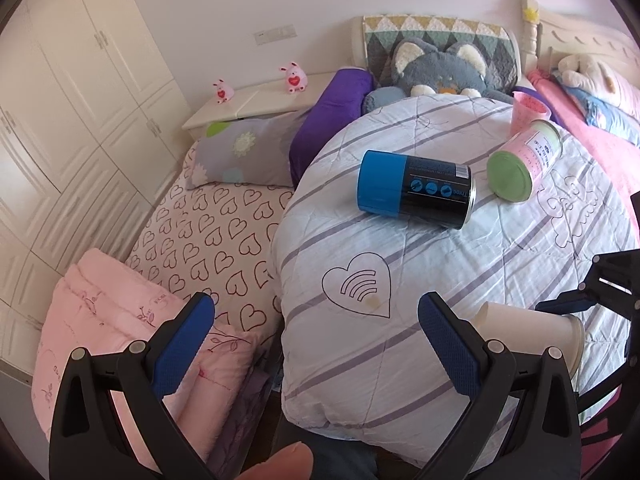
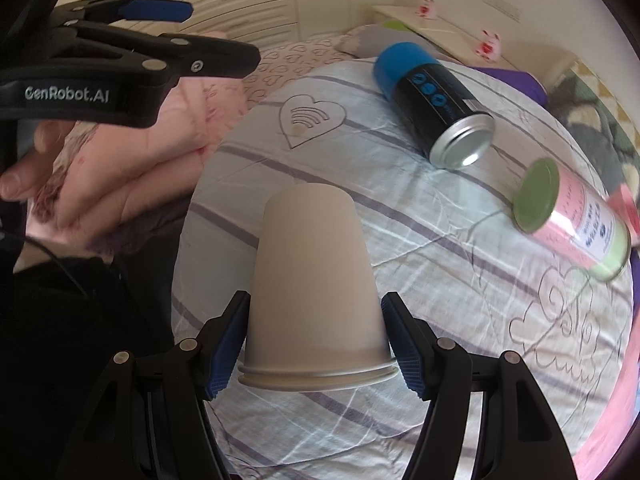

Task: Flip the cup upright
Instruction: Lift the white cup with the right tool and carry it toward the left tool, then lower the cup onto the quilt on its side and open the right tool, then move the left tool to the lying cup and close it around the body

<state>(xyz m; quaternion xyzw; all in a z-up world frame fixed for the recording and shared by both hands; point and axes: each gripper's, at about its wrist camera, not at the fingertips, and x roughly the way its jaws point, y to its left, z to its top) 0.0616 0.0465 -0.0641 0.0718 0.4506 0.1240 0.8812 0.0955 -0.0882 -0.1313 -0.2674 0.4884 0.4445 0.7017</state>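
A plain white paper cup point(image 2: 316, 292) is clamped between the blue pads of my right gripper point(image 2: 314, 320), near its rim. The rim faces the camera and the closed base points away, above the striped quilt point(image 2: 400, 264). In the left wrist view the same cup point(image 1: 528, 332) lies sideways at the lower right, held by the right gripper point(image 1: 592, 300). My left gripper point(image 1: 316, 316) is open and empty, above the quilt's near edge. In the right wrist view it shows at the upper left point(image 2: 152, 32).
A blue and black can point(image 1: 416, 188) and a pink can with a green lid point(image 1: 524, 160) lie on the quilt. A pink cup point(image 1: 528, 112) stands behind them. A grey plush toy point(image 1: 440, 68), pillows, a folded pink blanket point(image 1: 120, 320) and white wardrobes point(image 1: 80, 120) surround the bed.
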